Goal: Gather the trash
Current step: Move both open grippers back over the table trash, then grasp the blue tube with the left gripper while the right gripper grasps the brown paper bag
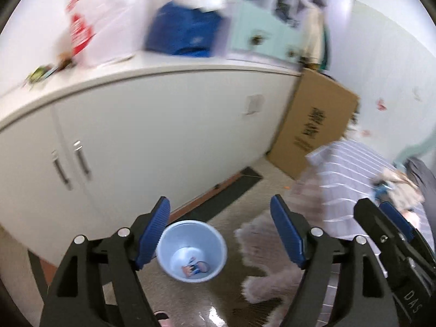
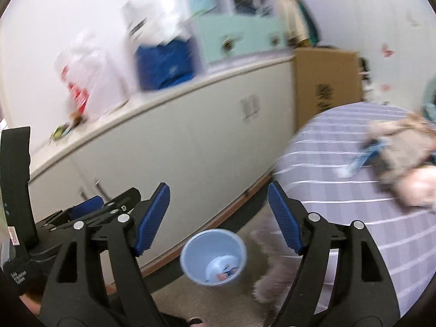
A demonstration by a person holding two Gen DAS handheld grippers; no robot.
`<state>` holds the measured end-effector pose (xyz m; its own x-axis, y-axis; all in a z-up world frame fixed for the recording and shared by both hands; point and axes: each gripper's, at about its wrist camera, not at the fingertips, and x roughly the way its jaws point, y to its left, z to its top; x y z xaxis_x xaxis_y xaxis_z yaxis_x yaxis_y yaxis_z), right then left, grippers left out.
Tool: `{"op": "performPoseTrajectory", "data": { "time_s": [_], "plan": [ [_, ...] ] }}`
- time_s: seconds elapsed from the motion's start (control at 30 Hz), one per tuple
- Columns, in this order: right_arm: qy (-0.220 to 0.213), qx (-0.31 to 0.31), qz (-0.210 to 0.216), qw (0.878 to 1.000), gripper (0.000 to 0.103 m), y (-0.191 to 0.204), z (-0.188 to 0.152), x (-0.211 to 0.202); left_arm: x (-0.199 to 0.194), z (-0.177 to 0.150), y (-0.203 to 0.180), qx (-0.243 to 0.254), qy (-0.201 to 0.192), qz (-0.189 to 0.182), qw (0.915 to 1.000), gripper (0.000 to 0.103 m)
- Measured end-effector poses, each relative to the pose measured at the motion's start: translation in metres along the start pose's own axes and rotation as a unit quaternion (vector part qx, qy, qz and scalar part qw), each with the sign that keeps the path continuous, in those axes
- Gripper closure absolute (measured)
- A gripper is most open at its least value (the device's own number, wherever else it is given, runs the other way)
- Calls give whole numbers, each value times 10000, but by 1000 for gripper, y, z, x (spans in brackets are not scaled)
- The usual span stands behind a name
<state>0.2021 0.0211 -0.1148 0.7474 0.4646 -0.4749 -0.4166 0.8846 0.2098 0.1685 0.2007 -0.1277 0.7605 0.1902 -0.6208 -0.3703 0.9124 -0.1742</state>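
A small light-blue trash bin [image 1: 192,250] stands on the floor below both grippers, with a colourful wrapper [image 1: 194,268] at its bottom. It also shows in the right wrist view [image 2: 214,257]. My left gripper [image 1: 219,234] is open and empty above the bin. My right gripper [image 2: 218,218] is open and empty above it too. The right gripper shows at the right edge of the left wrist view [image 1: 387,226]. More small trash [image 1: 41,73] lies on the cabinet top at the left; a blue strip [image 2: 362,159] lies on the striped table.
A long white cabinet [image 1: 136,136] runs along the wall, carrying plastic bags [image 1: 90,24], a blue bag [image 1: 182,32] and a mint drawer box [image 1: 261,35]. A cardboard box [image 1: 313,125] leans at its end. A round striped-cloth table [image 2: 354,204] is at right. A fluffy rug [image 1: 269,259] lies by the bin.
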Motion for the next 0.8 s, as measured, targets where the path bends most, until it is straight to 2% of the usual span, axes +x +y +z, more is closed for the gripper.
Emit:
{"op": "performPoseTrajectory", "data": {
  "time_s": [0.17,0.33,0.53,0.8],
  "plan": [
    [-382,513,-625,9960,27,-69,-1,-57,-12,-9,-81,635,21,-724,9953,28],
    [-493,1009,-1102,9875,27,-139,-8,-86,-9,-22,-152,1335,85,-1071,9852,28],
    [-469,1284,-1268,9825,27,-180,-11,-87,16,-23,-198,1624,228,-1462,9756,28],
    [-349,1285,-1344,9819,27,-202,3,-63,65,-10,-227,1921,398,-1654,9665,28]
  ]
}}
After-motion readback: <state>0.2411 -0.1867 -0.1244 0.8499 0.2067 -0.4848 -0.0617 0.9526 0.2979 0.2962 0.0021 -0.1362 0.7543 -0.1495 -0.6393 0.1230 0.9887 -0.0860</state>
